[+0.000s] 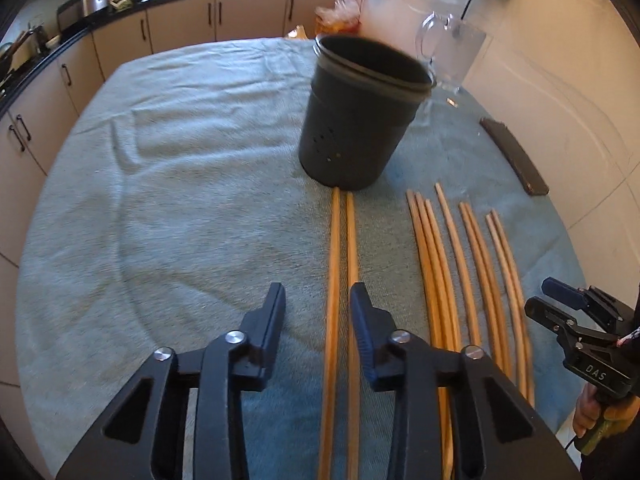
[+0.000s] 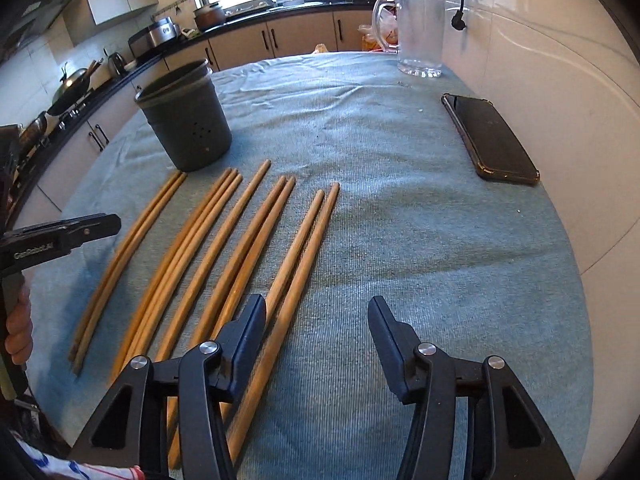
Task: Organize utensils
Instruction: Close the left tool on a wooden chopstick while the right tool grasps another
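Observation:
Several wooden chopsticks (image 2: 224, 248) lie side by side on a blue-green towel (image 2: 400, 220), tips toward a dark grey utensil holder (image 1: 356, 120), seen also in the right wrist view (image 2: 186, 120). My left gripper (image 1: 318, 300) is open, its jaws on either side of the leftmost pair of chopsticks (image 1: 340, 280), above them. My right gripper (image 2: 316, 312) is open and empty, over the towel just right of the rightmost pair (image 2: 308, 240). Each gripper also shows in the other's view: the right one (image 1: 576, 308) and the left one (image 2: 64, 236).
A black phone (image 2: 490, 138) lies at the towel's right edge by the white wall. A clear glass pitcher (image 2: 418, 32) stands at the far right. Kitchen counters and cabinets (image 1: 180, 20) run behind and to the left.

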The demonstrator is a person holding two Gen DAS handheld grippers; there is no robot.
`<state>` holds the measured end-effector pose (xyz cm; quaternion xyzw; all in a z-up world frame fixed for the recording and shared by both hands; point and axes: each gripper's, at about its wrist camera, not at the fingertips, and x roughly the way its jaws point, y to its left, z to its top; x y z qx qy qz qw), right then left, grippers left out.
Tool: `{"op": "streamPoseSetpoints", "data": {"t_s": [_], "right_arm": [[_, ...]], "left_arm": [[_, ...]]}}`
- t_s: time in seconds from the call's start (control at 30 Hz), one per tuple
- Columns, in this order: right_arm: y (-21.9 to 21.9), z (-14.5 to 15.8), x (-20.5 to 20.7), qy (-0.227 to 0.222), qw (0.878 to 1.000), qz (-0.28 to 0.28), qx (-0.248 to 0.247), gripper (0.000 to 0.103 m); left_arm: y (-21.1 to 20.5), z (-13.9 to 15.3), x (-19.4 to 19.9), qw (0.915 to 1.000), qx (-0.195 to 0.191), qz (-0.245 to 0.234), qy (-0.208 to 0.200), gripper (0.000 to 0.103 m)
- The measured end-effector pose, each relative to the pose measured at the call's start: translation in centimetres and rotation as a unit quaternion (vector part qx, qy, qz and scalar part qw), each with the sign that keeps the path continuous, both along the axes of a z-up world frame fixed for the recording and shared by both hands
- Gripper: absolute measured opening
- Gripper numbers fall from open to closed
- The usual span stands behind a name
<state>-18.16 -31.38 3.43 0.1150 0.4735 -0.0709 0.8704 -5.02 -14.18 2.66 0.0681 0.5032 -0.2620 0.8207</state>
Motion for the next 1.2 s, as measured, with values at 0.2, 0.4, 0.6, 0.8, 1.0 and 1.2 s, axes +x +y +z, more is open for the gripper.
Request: {"op": "streamPoseSetpoints", "data": {"t_s": [0.2, 0.4, 0.6, 0.8, 1.0, 1.2], "right_arm": [[-0.4, -0.5, 0.5, 0.007, 1.0, -0.007, 0.005, 0.057], [-0.5, -0.7, 0.8, 0.008, 1.0, -0.005, 0.008, 0.057], [-0.4, -0.6, 2.0, 0.019, 1.0, 0.012, 0.013, 0.026], [-1.5, -0.9, 2.6, 0.048, 0.998, 0.04, 0.016, 0.012], [-4.0, -0.9, 1.5, 0.076, 0.997, 0.029, 0.005, 0.013], [-5.2, -0.8, 2.5, 0.112, 0.993, 0.032, 0.016, 0.022]], "left_arm": [[-1.2, -1.2, 0.5, 0.9997, 0.004, -0.024, 0.009, 0.016], [-1.0, -1.5, 1.0, 0.9995, 0.003, -0.025, 0.017, 0.007], [-1.0, -1.5, 1.5, 0.9993, 0.002, 0.01, 0.035, 0.007], [1.2, -1.7, 0.6, 0.9949, -0.009, 0.07, 0.072, 0.007], [2.8, -1.3, -1.1, 0.9924, 0.01, 0.081, 0.092, 0.007], [2.0, -1.3, 0.4, 0.9906, 0.02, 0.075, 0.113, 0.007]]}}
